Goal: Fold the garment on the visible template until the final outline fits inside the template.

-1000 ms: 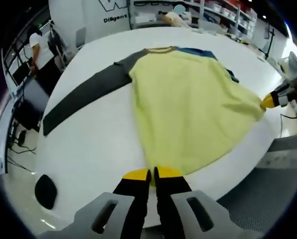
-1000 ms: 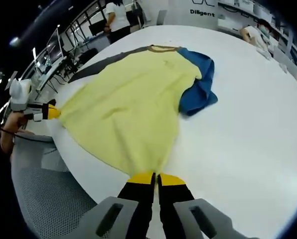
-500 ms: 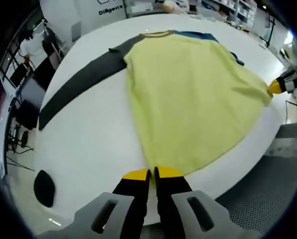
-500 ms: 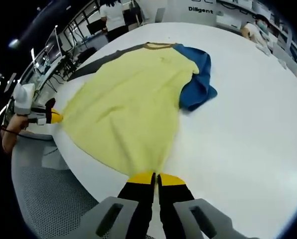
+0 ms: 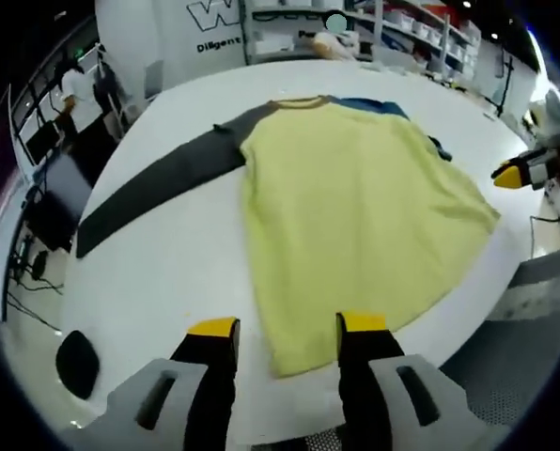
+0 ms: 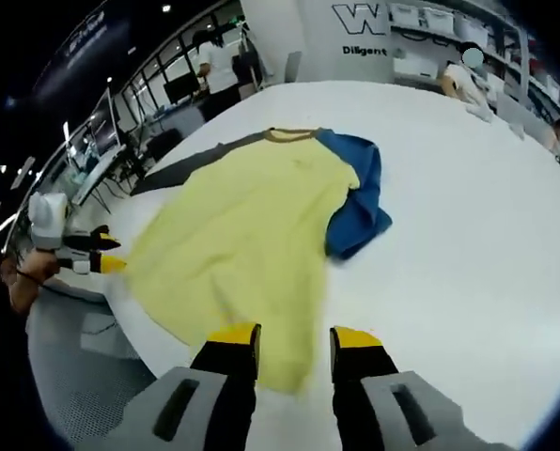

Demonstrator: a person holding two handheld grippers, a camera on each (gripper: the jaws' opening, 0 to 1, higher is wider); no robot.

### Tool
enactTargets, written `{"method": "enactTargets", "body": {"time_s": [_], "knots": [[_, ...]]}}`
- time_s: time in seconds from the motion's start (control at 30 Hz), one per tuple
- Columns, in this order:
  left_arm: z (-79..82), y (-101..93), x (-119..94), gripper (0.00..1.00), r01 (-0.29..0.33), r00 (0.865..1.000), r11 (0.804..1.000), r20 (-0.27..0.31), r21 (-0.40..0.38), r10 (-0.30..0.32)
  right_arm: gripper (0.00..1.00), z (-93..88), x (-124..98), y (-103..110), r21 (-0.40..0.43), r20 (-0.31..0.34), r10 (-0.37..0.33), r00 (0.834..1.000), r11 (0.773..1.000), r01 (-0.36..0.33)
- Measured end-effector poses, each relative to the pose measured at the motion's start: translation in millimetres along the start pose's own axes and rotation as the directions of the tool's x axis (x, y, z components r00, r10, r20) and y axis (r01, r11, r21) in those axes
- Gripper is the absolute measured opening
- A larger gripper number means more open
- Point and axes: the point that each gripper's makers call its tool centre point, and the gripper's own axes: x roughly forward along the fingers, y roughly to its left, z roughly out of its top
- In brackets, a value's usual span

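- Whereas half a second ago both pairs of jaws were pinched shut on the hem of the garment (image 5: 355, 207), we now see both grippers let go: the left gripper (image 5: 287, 329) has its yellow-tipped jaws spread wide, with the hem corner lying loose on the table (image 5: 167, 282) between them.
- Likewise, the right gripper (image 6: 294, 335) now stands with its jaws parted, the other hem corner resting flat between and just ahead of the tips, nothing held.
- We find the hem, stretched taut between the two grippers earlier, now slack and settled on the tabletop near the table's near edge.
- We see the garment lying spread on the white round table, yellow body upward, its collar at the far end.
- From the left gripper view we see its grey sleeve (image 5: 158, 183) stretched out straight across the table to the left.
- From the right gripper view we see the blue sleeve (image 6: 360, 202) bunched and folded beside the yellow body, partly under it.
- Off the table's right edge in the left gripper view we see the right gripper's yellow tips, now clear of the cloth.
- Left of the table in the right gripper view we see the left gripper, likewise apart from the cloth.
- As for containers, we can make out bins on the shelves (image 5: 393, 19) behind the table, but cannot tell what they hold.
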Motion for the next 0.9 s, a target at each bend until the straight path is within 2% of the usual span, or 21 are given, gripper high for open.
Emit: {"method": "enactTargets", "body": {"time_s": [0.1,0.17,0.3,0.4,0.43,0.47,0.5,0.67,0.9], "knots": [[9.1,-3.3,-1.7,0.61,0.011,0.999,1.0,0.05,0.018,-0.011,0.31,7.9,0.7,-8.5,0.037,0.02,-0.013,1.0,0.999,0.013],[12.5,-6.9,-4.3,0.69,0.023,0.998,0.999,0.066,0.024,-0.025,0.37,17.5,3.9,-16.7,0.059,0.06,-0.024,0.998,0.998,0.02],[20.9,-10.5,-9.9,0.83,0.031,0.993,0.999,0.108,0.043,-0.036,0.39,29.7,8.7,-22.3,0.134,0.1,-0.009,0.995,0.991,-0.004],[28.0,-12.4,-13.6,0.96,0.04,0.99,0.998,0.132,0.053,-0.046,0.44,35.8,15.4,-30.8,0.131,0.107,-0.025,0.994,0.991,0.011],[33.9,-14.7,-16.1,0.99,0.052,0.986,0.997,0.157,0.058,-0.06,0.45,38.8,19.8,-35.5,0.133,0.121,-0.031,0.992,0.991,0.015],[39.9,-18.8,-17.8,0.99,0.074,0.979,0.995,0.183,0.06,-0.084,0.46,40.5,22.7,-38.8,0.151,0.129,-0.038,0.991,0.988,0.019],[42.3,-18.6,-21.2,0.99,0.075,0.979,0.994,0.183,0.074,-0.088,0.47,41.6,26.3,-42.5,0.179,0.129,-0.049,0.99,0.984,0.025],[54.2,-17.4,-26.7,0.99,0.069,0.975,0.993,0.206,0.095,-0.087,0.46,42.8,44.4,-53.5,0.186,0.124,-0.054,0.991,0.982,0.03],[52.4,-16.8,-25.5,0.99,0.069,0.978,0.993,0.19,0.096,-0.086,0.38,45.2,64.9,-64.9,0.189,0.114,-0.07,0.991,0.981,0.047]]}}
